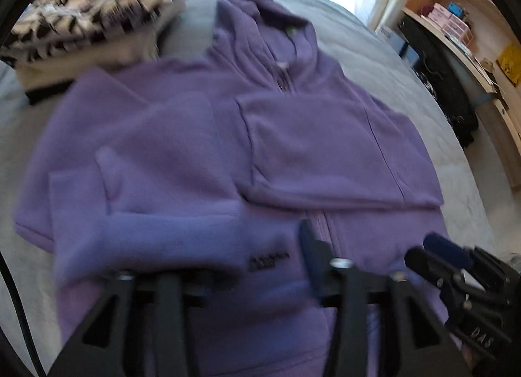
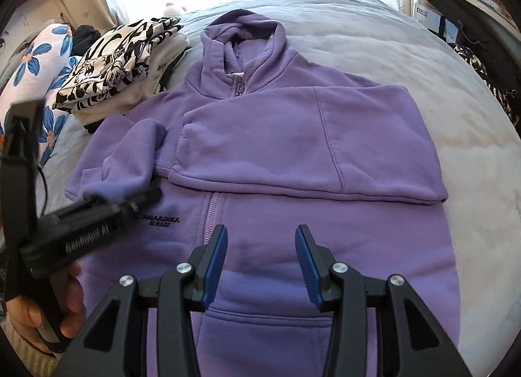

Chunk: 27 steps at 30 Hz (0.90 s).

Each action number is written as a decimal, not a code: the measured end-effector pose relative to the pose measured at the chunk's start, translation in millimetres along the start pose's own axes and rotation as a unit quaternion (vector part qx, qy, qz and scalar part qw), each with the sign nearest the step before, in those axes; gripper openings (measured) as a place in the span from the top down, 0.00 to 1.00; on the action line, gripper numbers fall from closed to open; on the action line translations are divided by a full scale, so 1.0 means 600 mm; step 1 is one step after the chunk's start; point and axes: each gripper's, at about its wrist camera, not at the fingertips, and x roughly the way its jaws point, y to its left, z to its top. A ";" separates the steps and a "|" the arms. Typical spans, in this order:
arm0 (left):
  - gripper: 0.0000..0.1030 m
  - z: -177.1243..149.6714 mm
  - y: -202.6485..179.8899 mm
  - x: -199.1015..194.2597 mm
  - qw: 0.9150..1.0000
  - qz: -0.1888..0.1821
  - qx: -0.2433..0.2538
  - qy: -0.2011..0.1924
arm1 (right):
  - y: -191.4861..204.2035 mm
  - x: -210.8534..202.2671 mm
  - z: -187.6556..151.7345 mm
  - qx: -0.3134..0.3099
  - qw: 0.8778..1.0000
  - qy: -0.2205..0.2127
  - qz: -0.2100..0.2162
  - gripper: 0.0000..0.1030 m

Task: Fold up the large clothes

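We have the purple hoodie (image 2: 260, 155) flat on the bed (image 2: 439, 100) with one sleeve (image 2: 293, 139) folded across—our left gripper (image 2: 140, 202) pinches the other sleeve (image 2: 130, 152), right gripper (image 2: 260, 240) spread empty—body folds remain.

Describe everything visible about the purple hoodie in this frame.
The purple hoodie is a fleecy zip-front garment lying front-up on the grey bed cover, hood away from the cameras. One sleeve is folded flat across the chest; the other sleeve is held by the left gripper. Dark chest lettering and a front pocket show. The right gripper hovers open.
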 end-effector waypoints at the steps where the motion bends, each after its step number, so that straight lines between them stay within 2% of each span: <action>1: 0.46 -0.001 0.001 -0.003 1.000 -0.005 -0.005 0.001 | -0.001 0.000 0.001 0.000 1.000 -0.002 0.003 0.58; 4: 0.42 0.006 0.009 -0.015 1.000 -0.016 -0.013 0.004 | 0.002 -0.003 0.003 -0.003 1.000 -0.007 0.015 0.58; 6: 0.37 0.006 0.018 -0.032 0.999 -0.039 -0.022 0.010 | 0.010 -0.005 0.004 -0.009 1.000 -0.009 0.024 0.58; 9: 0.37 0.000 0.030 -0.056 0.997 -0.071 -0.033 0.018 | 0.025 -0.010 0.007 -0.023 0.999 -0.012 0.038 0.58; 12: 0.37 -0.027 0.053 -0.109 0.996 -0.083 -0.045 -0.001 | 0.055 -0.013 0.011 -0.055 0.997 -0.016 0.049 0.58; 16: 0.37 -0.053 0.093 -0.152 0.994 -0.075 -0.075 -0.025 | 0.113 -0.019 0.015 -0.111 0.991 -0.024 0.069 0.58; 20: 0.37 -0.082 0.136 -0.174 0.994 -0.036 -0.102 -0.033 | 0.177 -0.019 0.018 -0.171 0.981 -0.034 0.084 0.58; 23: 0.37 -0.101 0.166 -0.181 0.993 -0.010 -0.114 -0.034 | 0.231 -0.007 0.015 -0.231 0.968 -0.036 0.092 0.58; 27: 0.37 -0.122 0.206 -0.181 0.990 -0.005 -0.141 -0.027 | 0.284 0.022 0.006 -0.305 0.947 -0.027 0.094 0.58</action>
